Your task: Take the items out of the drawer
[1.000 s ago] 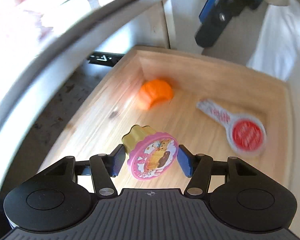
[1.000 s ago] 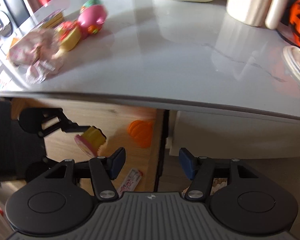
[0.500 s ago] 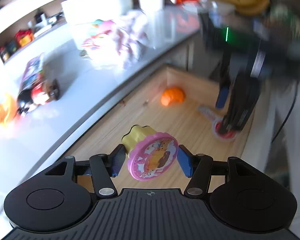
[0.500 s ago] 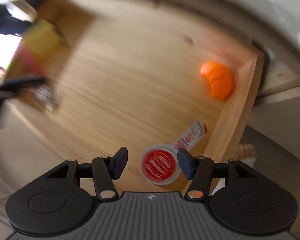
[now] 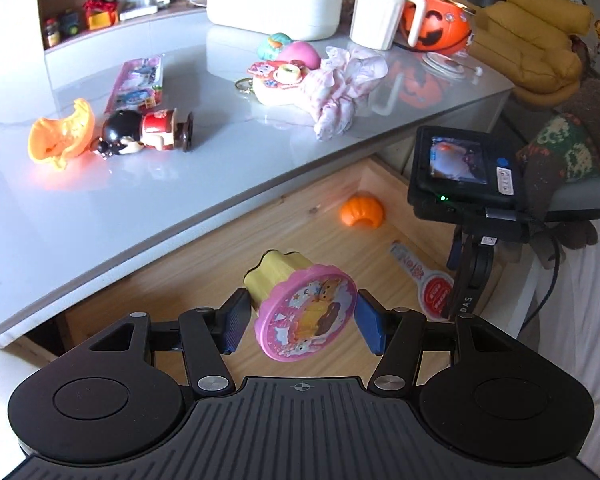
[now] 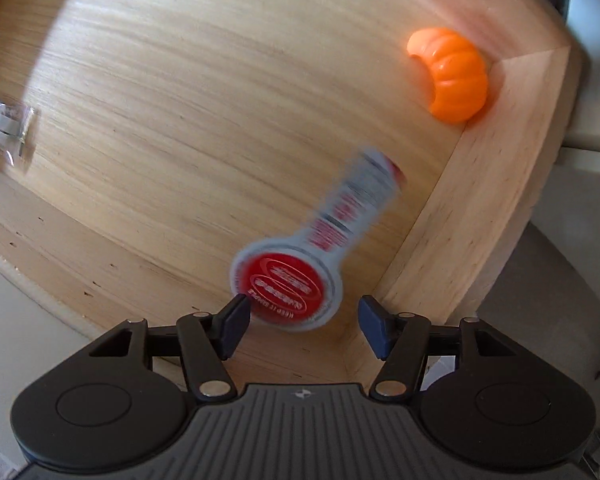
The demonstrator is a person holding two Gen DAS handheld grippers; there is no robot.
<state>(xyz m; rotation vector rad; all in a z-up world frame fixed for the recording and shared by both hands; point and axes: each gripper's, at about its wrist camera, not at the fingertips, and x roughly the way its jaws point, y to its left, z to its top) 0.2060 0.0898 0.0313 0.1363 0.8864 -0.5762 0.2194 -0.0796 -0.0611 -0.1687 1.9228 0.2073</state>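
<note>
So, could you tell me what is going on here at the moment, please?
A person is emptying a wooden drawer with two handheld grippers. The left gripper holds a yellow cup toy with a pink lid, lifted above the drawer. The right gripper is down in the drawer, jaws opening around the red-and-white paddle-shaped item, not gripping it. An orange pumpkin remains in the corner.

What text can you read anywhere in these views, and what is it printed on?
"DAS": on the right tongs' finger, seen from the left wrist.
"KEEP IT SIMPLE": on the round red end of the paddle-shaped packet in the drawer; its other lettering is blurred.
Print on the pink packet on the counter: too small.
</note>
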